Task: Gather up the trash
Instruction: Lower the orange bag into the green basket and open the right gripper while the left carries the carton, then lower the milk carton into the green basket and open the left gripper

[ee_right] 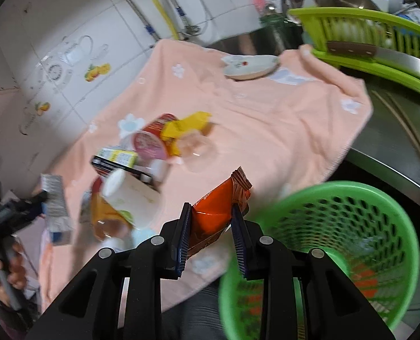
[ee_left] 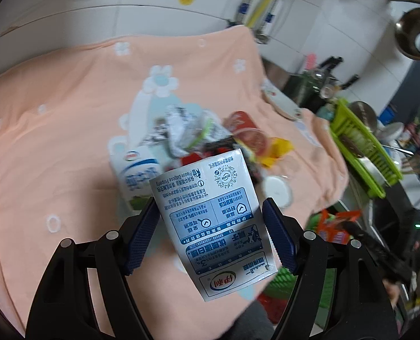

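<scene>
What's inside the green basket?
Through the green basket mesh, orange and red bits of wrappers show near its bottom, blurred. The right gripper, shut on an orange snack wrapper, covers part of the inside, so the rest stays hidden.

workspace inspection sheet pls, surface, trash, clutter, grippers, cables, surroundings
surface: peach flowered cloth spread over the counter, wrinkled.
job's things: green mesh basket at the cloth's near right edge, some trash already inside; white milk carton and orange snack wrapper lifted off the cloth.
clutter: trash pile mid-cloth with a red cup, yellow wrapper, crumpled foil and a second carton; small plate at the far edge.
grippers: left gripper clamped on the milk carton; right gripper shut on the orange snack wrapper, beside the basket.
cables: nothing seen; a yellow hose runs down the wall.
surroundings: tiled wall with fruit stickers, green dish rack, metal pots.
</scene>
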Demonstrator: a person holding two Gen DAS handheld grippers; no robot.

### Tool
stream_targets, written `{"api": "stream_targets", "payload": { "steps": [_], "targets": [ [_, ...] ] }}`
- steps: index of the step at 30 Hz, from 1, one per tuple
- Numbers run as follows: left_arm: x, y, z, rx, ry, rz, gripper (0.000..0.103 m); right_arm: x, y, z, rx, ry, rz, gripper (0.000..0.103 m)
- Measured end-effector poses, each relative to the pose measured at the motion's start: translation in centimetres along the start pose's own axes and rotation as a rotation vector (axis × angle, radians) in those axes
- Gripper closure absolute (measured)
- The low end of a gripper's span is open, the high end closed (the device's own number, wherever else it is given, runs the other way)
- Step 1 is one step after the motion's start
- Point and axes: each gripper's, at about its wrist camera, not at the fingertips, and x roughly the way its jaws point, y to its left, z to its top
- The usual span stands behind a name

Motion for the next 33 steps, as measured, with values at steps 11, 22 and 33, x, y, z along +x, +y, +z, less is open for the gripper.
{"api": "stream_targets", "payload": {
  "steps": [11, 22, 33],
  "targets": [
    [3.4, -8.7, -2.1, 0.127, 0.102, -0.23, 0.03, 1.7, -6.5, -4.0, 0.015, 0.111, -0.212, 0.076],
    [8.8, -17.9, -5.0, 0.258, 0.247, -0.346, 0.03, 1.9, -11.0, -5.7, 0.086, 0.154, -0.24, 0.059],
    [14.6, -23.2, -8.9, 0.346, 0.389, -0.353, 0.03, -2.5, -12.2, -5.3, 0.087, 0.064, -0.252, 0.048]
  ]
}}
